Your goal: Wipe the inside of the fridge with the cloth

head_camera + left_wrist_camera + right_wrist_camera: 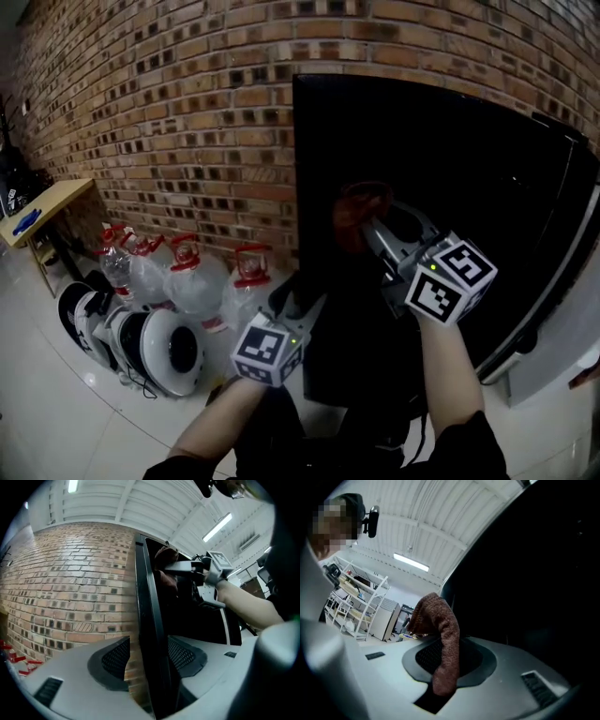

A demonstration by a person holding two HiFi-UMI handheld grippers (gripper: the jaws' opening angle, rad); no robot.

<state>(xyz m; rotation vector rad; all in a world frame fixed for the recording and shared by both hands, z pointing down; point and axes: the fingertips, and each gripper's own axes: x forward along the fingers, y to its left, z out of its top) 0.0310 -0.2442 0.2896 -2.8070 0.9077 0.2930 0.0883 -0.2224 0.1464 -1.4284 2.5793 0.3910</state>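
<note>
Left gripper (pixel 296 307): fingers (pixel 112 660) spread wide, astride left edge of black fridge (pixel 469 169), not clamping | right gripper (pixel 445 660): clamped on reddish-brown knitted cloth (pixel 440 625) | progress: fridge apparently unopened, interior wiping not begun

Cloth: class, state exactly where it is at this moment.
The cloth is pinched in the right tongs, held up at the black fridge; in the head view it shows just right of centre.

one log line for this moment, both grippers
left gripper: open, edge of fridge between jaws | right gripper: shut on cloth, raised beside the fridge
</note>
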